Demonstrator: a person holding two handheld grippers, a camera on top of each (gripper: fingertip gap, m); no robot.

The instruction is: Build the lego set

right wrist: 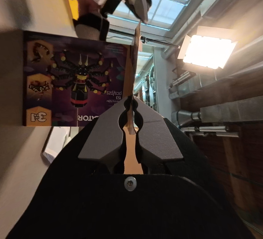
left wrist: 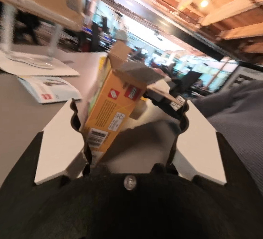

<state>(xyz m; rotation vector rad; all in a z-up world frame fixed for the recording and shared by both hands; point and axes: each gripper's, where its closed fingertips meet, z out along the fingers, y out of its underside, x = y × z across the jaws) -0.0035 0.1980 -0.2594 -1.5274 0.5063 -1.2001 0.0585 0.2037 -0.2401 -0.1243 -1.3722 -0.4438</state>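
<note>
Here my right gripper [right wrist: 131, 99] clamps a thin cardboard flap [right wrist: 131, 115] of the lego box [right wrist: 79, 78], its jaws nearly closed on the card. I judge this grip suspends the box aloft so the contents can drop out. My left gripper [left wrist: 128, 118] stands wide apart, the yellow box side resting against one finger [left wrist: 61, 136] only, unclamped. Beyond, an instruction booklet [left wrist: 48, 89] lies on the table [left wrist: 17, 118].
</note>
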